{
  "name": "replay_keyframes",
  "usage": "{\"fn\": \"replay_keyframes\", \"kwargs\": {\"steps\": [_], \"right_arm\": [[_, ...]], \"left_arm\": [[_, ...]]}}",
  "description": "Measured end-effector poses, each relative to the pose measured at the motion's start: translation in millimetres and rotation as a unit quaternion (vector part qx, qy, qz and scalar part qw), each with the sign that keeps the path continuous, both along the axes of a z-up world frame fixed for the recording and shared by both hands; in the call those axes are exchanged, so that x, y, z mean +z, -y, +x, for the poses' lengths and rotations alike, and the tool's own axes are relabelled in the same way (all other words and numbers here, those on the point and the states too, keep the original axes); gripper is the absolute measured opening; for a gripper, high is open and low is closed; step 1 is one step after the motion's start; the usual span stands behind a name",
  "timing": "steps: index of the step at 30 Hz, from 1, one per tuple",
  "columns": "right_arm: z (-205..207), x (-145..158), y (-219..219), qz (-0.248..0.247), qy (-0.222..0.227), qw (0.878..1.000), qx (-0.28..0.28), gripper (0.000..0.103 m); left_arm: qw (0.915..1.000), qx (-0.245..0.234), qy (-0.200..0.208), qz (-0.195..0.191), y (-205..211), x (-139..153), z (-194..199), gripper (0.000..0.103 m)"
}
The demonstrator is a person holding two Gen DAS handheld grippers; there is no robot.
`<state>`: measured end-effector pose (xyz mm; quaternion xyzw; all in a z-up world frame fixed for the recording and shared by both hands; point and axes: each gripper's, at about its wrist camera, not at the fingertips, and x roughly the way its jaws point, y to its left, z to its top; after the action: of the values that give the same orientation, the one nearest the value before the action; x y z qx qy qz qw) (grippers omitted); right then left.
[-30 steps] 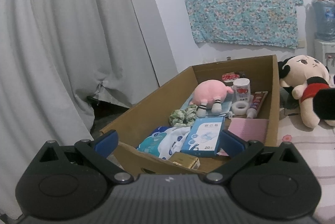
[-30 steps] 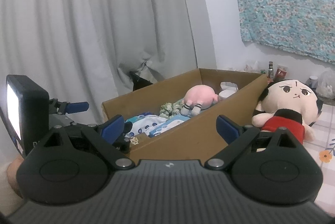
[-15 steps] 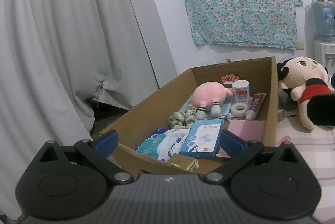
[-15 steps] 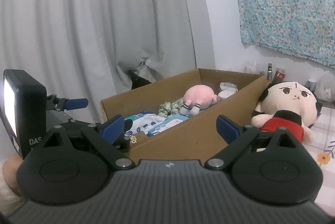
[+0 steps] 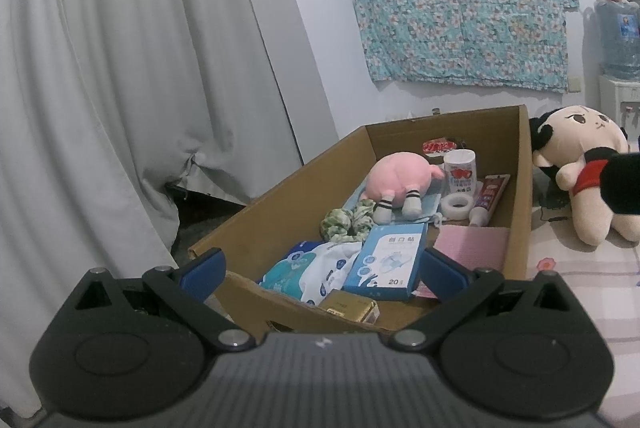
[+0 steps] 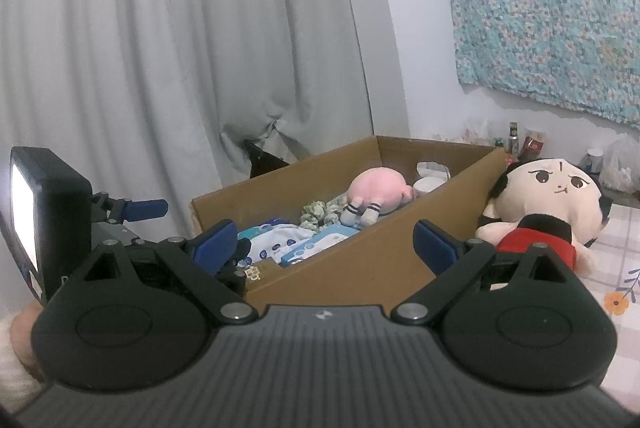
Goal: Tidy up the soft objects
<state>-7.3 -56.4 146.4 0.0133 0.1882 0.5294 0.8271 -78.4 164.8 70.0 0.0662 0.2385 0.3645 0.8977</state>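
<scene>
Pink plush (image 5: 396, 176): laid inside the cardboard box (image 5: 520, 188), beside a green scrunchie (image 5: 348, 220).
Doll (image 6: 540, 204): laid on the bedsheet just outside the box.
Left gripper (image 5: 322, 270): held open, empty.
Right gripper (image 6: 326, 242): held open, empty.

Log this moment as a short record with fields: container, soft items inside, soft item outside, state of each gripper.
container: open cardboard box on the bed
soft items inside: pink plush lying face down; green scrunchie beside its feet
soft item outside: big-headed doll in red top, lying against the box's outer wall
left gripper: fingers apart, empty, at the box's near end
right gripper: fingers apart, empty, short of the doll
</scene>
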Motion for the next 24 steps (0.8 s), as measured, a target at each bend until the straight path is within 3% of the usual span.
{"fn": "replay_keyframes", "kwargs": {"steps": [24], "right_arm": [[0.2, 1.3, -2.3, -0.003, -0.005, 1.0, 0.006, 0.096]], "left_arm": [[1.0, 0.001, -0.005, -0.002, 1.1, -3.8, 3.8, 0.103]]}}
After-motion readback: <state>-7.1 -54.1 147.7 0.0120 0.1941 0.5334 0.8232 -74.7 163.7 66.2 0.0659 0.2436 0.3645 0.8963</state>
